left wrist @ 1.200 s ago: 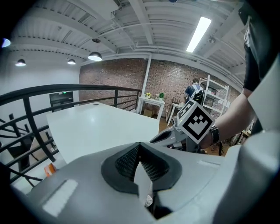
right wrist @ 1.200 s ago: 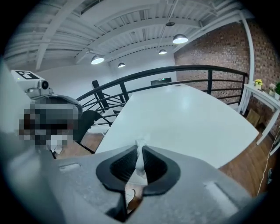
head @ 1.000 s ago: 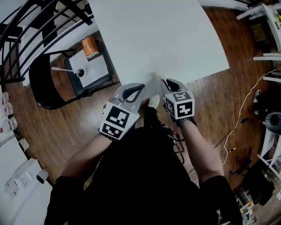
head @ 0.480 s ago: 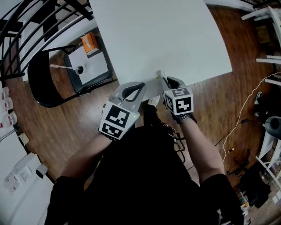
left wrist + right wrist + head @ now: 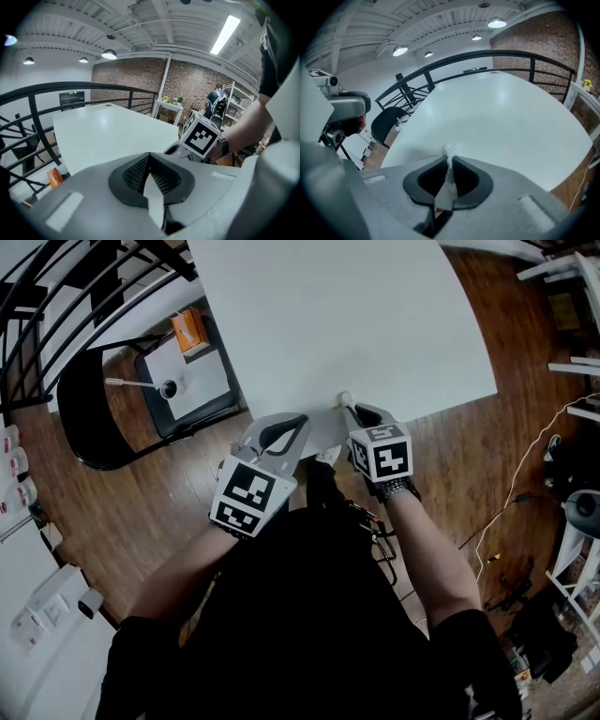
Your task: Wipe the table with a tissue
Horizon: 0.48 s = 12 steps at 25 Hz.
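The white table (image 5: pixel 347 315) fills the top of the head view, and both grippers are at its near edge. My right gripper (image 5: pixel 350 410) is shut on a small white tissue (image 5: pixel 343 397) whose crumpled tip pokes out past the jaws at the table's rim. In the right gripper view the tissue (image 5: pixel 451 151) stands pinched between the dark pads (image 5: pixel 466 176), with the table (image 5: pixel 501 122) stretching ahead. My left gripper (image 5: pixel 300 422) sits just left of it at the table edge. In its own view the left gripper (image 5: pixel 150 158) is shut, with nothing showing past the tips.
A black chair (image 5: pixel 84 409) stands left of the table and carries a white board (image 5: pixel 192 381) and an orange box (image 5: pixel 190 331). Black railings (image 5: pixel 75 287) run along the far left. Wooden floor (image 5: pixel 469 456) and a pale cable (image 5: pixel 525 474) lie to the right.
Both grippers stay almost in place. The right gripper with the tissue has edged a little forward at the table's near edge.
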{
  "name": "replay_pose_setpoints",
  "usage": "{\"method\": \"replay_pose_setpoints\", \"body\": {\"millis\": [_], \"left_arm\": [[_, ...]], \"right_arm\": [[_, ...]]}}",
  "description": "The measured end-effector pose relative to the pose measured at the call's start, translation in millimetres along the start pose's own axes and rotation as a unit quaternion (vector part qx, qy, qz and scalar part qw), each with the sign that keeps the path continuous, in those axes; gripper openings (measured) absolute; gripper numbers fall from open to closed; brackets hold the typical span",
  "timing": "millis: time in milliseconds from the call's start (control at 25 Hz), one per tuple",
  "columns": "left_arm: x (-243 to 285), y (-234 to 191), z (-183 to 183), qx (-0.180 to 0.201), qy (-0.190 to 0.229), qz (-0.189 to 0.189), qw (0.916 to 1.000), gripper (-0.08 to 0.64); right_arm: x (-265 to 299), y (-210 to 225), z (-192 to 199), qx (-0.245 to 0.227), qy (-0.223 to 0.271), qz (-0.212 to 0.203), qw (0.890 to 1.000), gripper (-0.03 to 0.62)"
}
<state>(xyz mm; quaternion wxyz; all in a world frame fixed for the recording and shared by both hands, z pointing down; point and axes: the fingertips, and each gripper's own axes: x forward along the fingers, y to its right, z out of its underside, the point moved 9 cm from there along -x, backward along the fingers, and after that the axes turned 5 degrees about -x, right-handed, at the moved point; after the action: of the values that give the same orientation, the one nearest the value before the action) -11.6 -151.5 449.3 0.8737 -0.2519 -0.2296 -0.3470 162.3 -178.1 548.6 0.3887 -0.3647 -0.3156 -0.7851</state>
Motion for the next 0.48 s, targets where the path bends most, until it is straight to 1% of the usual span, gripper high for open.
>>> {"method": "replay_pose_setpoints", "body": {"millis": [480], "left_arm": [[4.1,-4.4,-2.3,0.0,0.0,0.003,1.0,0.013]], "right_arm": [[1.9,0.4,-1.6,0.007,0.001,-0.007,1.0,0.017]]}}
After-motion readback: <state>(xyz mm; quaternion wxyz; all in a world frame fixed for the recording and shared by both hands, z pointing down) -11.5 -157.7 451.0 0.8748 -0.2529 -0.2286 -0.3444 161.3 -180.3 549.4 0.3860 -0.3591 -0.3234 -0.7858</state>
